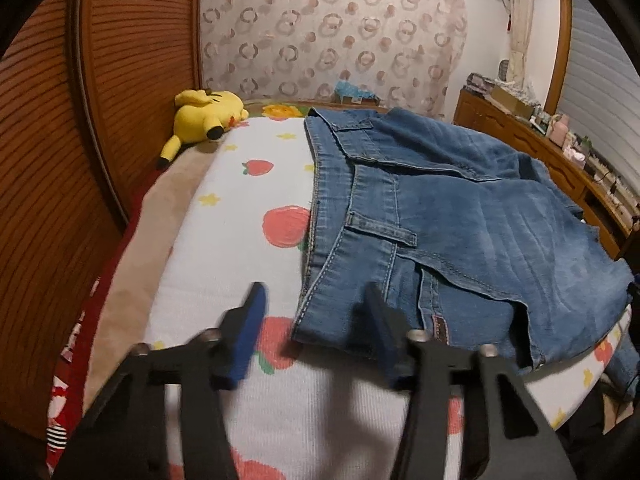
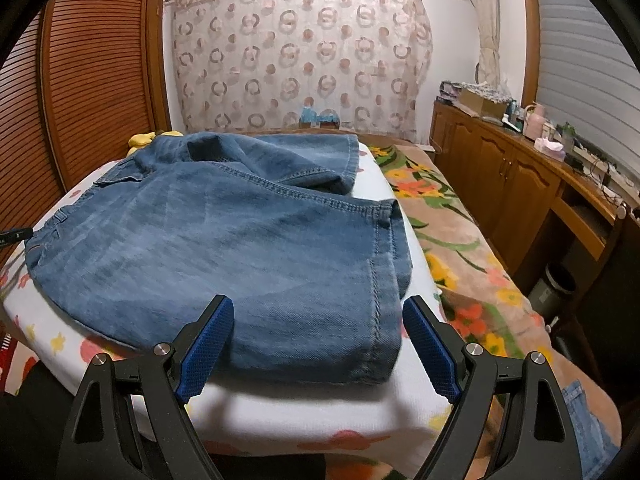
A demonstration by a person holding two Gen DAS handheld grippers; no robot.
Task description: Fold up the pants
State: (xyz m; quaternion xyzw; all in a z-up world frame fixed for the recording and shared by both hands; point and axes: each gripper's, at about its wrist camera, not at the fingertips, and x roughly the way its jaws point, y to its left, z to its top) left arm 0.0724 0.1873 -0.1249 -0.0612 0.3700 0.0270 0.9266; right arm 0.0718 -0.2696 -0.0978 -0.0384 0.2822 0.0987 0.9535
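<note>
Both grippers hover wide apart, empty: the left gripper (image 1: 316,332) straddles the waistband corner, the right gripper (image 2: 318,344) the hem end, seemingly ready to pinch. The blue denim pants (image 2: 224,240) lie roughly folded on the fruit-printed white pad (image 1: 236,216), flat for creasing.

Folded blue jeans (image 2: 224,240) lie on the fruit-print bed cover (image 2: 304,408), the right gripper (image 2: 318,320) spread wide just before their near edge

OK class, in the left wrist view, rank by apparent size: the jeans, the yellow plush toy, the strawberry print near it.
1. jeans, by far the largest.
2. yellow plush toy, though it lies farther from the camera.
3. strawberry print, smallest.
</note>
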